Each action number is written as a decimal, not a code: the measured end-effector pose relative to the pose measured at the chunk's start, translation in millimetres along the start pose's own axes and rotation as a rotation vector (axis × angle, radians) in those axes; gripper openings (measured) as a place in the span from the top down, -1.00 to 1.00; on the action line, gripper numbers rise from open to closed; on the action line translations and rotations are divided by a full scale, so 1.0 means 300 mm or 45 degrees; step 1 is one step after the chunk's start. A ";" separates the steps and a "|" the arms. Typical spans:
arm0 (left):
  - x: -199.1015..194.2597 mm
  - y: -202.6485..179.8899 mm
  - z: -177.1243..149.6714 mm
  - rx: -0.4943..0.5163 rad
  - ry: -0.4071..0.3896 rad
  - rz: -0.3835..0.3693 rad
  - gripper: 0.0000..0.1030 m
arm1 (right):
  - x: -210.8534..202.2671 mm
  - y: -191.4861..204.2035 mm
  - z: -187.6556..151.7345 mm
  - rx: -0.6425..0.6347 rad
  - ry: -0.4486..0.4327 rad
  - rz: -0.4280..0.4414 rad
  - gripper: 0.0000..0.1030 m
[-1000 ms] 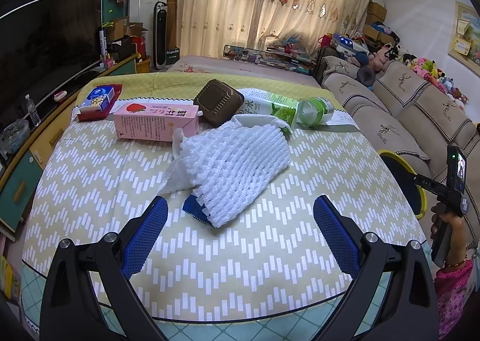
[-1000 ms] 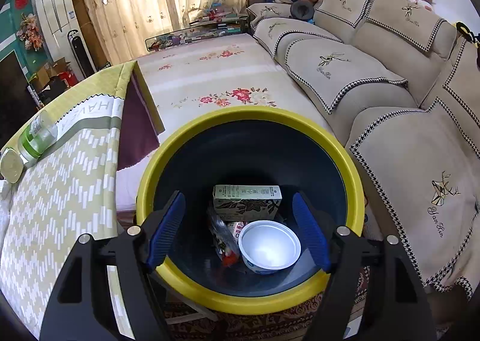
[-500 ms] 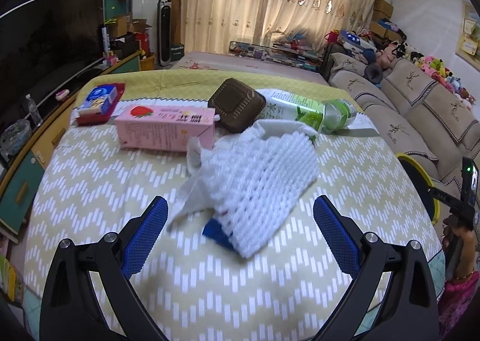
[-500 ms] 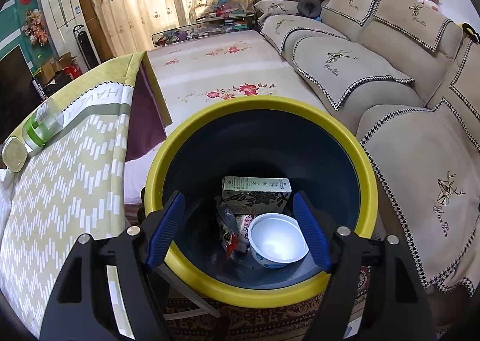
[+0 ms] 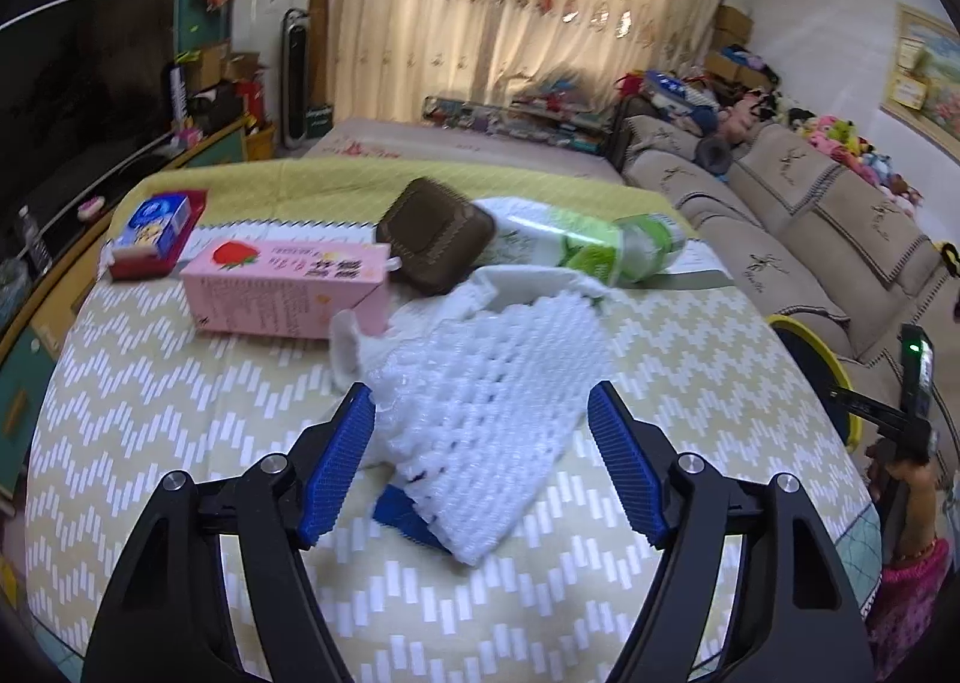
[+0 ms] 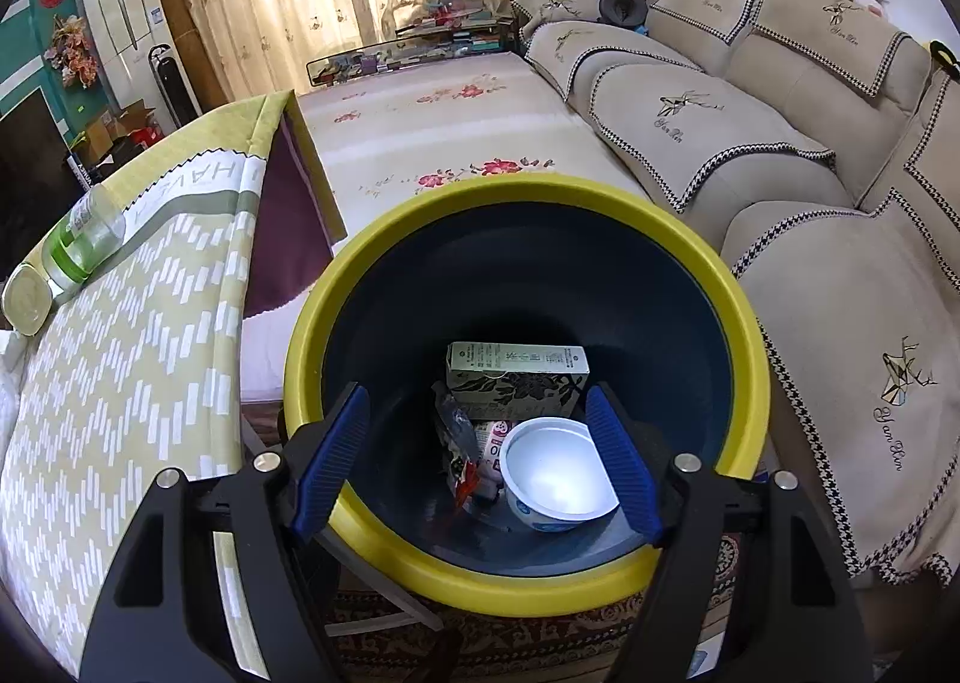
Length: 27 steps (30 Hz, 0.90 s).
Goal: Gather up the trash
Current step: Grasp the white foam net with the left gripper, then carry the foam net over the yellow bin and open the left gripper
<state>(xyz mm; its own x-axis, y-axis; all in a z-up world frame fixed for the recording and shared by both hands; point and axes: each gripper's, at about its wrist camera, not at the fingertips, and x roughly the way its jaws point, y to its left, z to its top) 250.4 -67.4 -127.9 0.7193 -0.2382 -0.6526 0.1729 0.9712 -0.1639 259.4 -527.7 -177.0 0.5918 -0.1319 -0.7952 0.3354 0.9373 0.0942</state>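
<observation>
The left gripper [image 5: 480,464], jaws just closing, straddles the white foam fruit net [image 5: 486,413] near on the zigzag tablecloth [image 5: 150,413], not yet pinching. It looks light and squashy; pinch mid-body.

A woven cloth [image 5: 150,413] with a matt zigzag weave covers the counter. On it lies a white foam net [image 5: 498,419], soft and bumpy, over crumpled white paper [image 5: 348,347]. The pink carton [image 5: 288,287] is smooth printed card with a slight sheen; the brown tray [image 5: 435,242] looks like ridged matt plastic; the bottle [image 5: 600,248] is clear glossy plastic with a green film label. The left tongs [image 5: 480,461] have matt black plastic arms, ribbed blue pads [image 5: 336,467] and shiny metal screws. The bin [image 6: 744,299] is smooth plastic with a glossy yellow rim, holding a glossy white cup [image 6: 558,476] and a printed card box [image 6: 516,371]. The sofa [image 6: 840,263] is matt beige fabric.
</observation>
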 end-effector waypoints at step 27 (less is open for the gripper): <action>-0.044 -0.177 0.003 0.144 -0.029 -0.122 0.80 | -0.025 -0.073 -0.027 0.062 -0.025 0.039 -0.37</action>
<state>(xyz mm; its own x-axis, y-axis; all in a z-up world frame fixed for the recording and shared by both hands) 232.4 -115.8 -109.9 0.7108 -0.3306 -0.6209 0.3150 0.9388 -0.1392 241.6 -544.6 -178.1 0.6165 -0.1105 -0.7795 0.3524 0.9241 0.1477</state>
